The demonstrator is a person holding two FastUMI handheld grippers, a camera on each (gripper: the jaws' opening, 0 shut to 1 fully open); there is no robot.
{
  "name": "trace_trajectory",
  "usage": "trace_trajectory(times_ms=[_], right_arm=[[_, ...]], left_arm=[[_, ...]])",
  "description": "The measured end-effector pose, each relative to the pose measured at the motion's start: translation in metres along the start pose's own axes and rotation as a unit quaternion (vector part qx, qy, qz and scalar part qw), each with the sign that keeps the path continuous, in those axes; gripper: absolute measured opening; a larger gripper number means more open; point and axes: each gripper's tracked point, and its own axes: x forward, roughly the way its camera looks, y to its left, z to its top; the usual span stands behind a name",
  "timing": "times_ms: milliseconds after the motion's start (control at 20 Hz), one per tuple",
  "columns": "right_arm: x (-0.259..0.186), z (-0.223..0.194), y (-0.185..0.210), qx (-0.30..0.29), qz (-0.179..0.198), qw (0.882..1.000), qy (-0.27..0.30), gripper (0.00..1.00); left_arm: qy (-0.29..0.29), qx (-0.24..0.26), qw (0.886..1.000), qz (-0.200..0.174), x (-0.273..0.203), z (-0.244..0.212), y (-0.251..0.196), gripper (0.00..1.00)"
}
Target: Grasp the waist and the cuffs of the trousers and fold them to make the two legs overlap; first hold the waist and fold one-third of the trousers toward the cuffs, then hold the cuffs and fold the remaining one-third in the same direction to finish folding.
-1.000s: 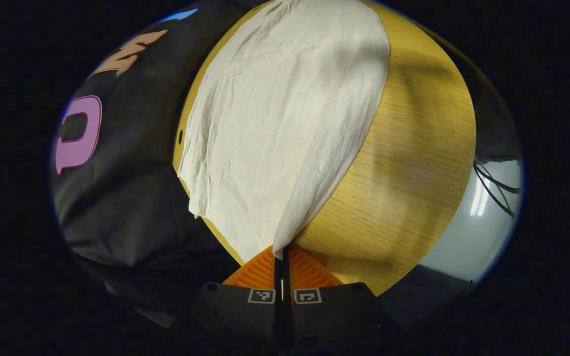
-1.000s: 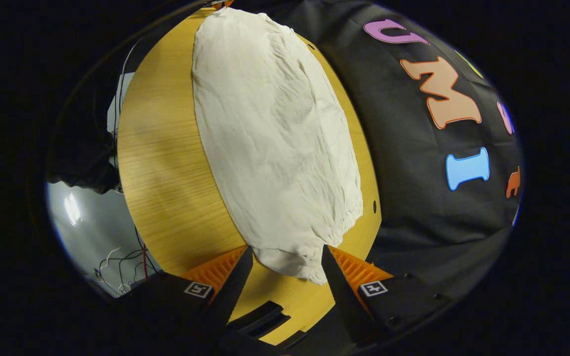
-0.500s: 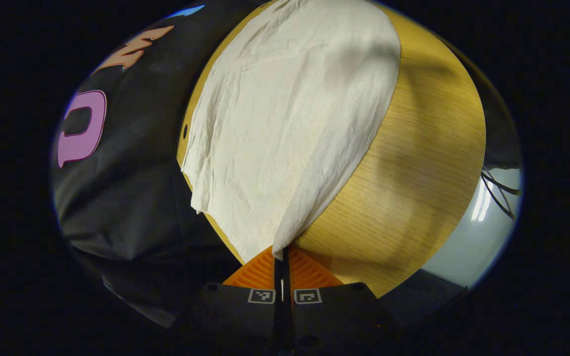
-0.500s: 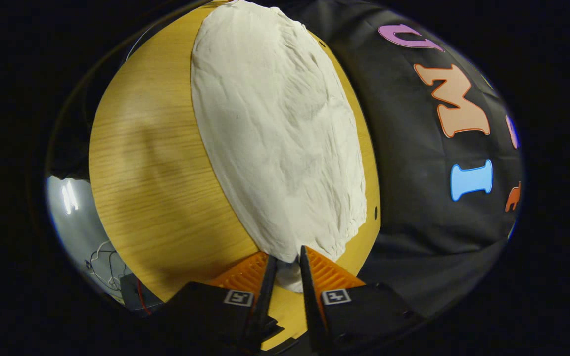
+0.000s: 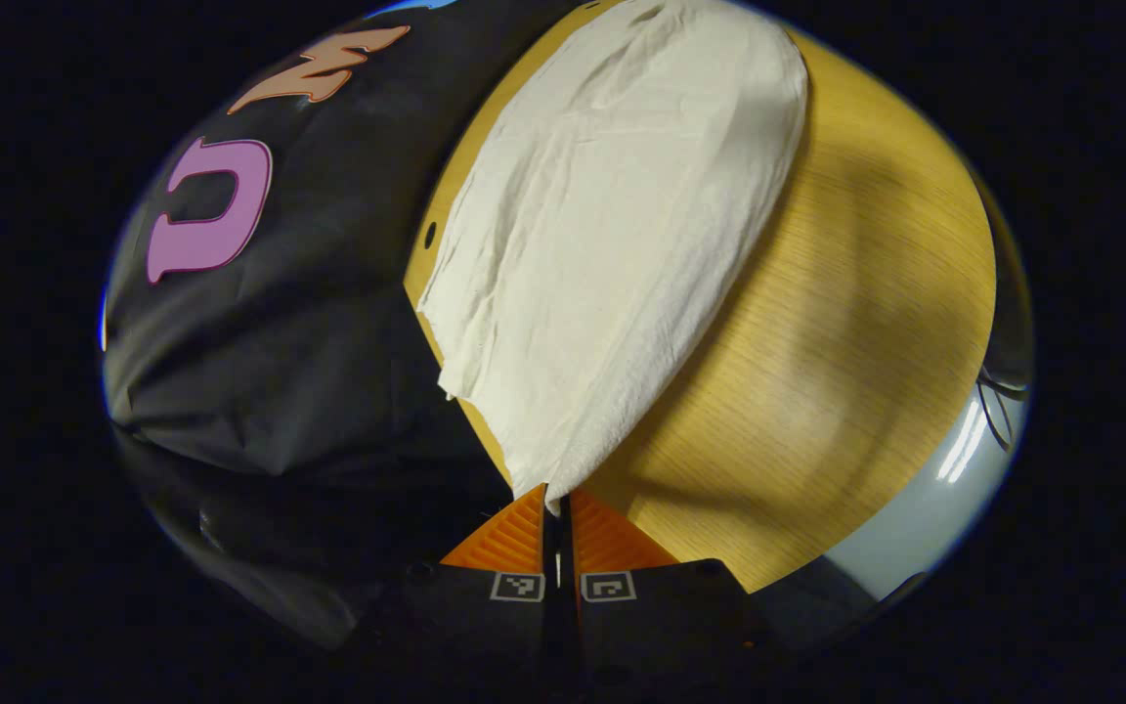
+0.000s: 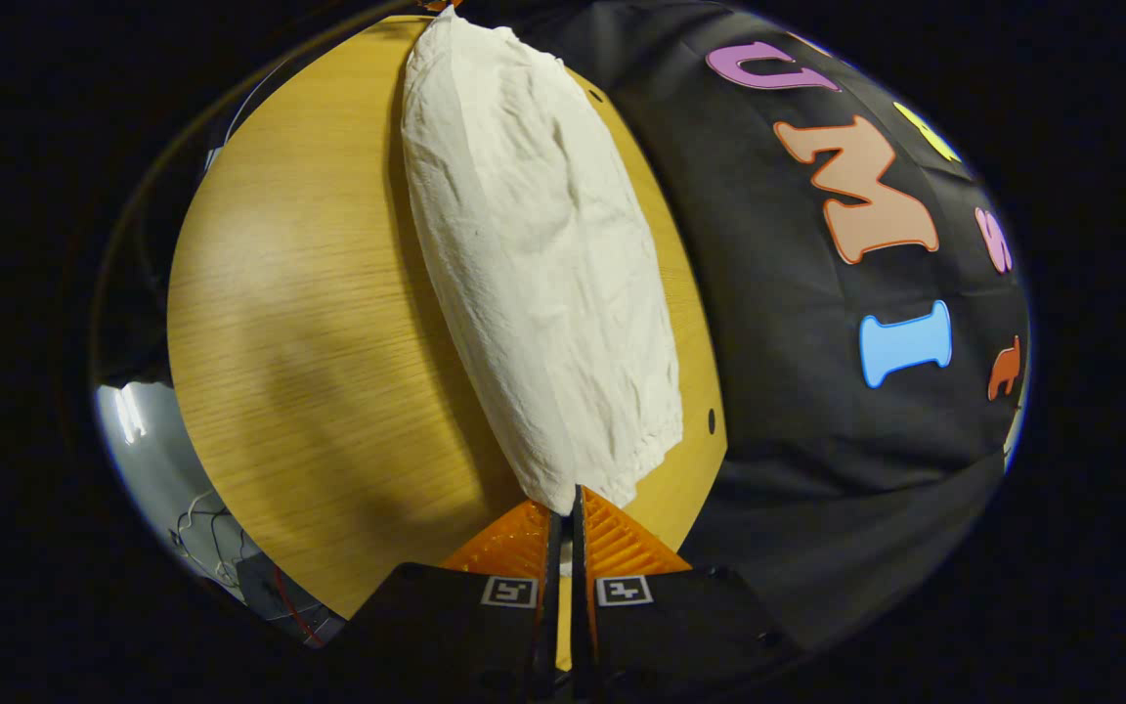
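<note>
Wooden table (image 5: 817, 372) bears trousers (image 5: 612, 235) stretching lengthwise away.

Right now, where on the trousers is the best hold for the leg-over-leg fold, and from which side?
At the two end corners along the table's open side, as now: the left gripper pinches one end of the trousers, the right gripper the other. The fabric lies long and flat, so end holds should lift one edge evenly.

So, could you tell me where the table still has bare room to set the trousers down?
The wooden table is bare in a broad strip between the white trousers and its open edge over the grey floor. Toward the booth wall only a thin sliver of wood remains. Both ends are crowded: the left gripper and right gripper each pinch the cloth.
</note>
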Motion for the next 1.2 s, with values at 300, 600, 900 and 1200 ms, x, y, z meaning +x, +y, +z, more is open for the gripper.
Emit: trace_trajectory(times_ms=[300,600,900,1200], right_arm=[[0.004,0.011,-0.054,0.030,-0.055,0.998,-0.027,0.10],[0.012,0.029,-0.111,0.065,-0.108,0.992,-0.020,0.07],[0.035,0.050,-0.158,0.099,-0.155,0.983,0.008,0.08],[0.073,0.066,-0.180,0.134,-0.177,0.974,0.042,0.08]], left_arm=[[-0.005,-0.033,0.997,0.074,0.001,0.033,0.078,0.00],[-0.028,-0.056,0.991,0.120,0.011,0.065,0.139,0.00],[-0.057,-0.060,0.987,0.139,0.033,0.095,0.191,0.00],[-0.091,-0.119,0.976,0.156,0.079,0.135,0.245,0.00]])
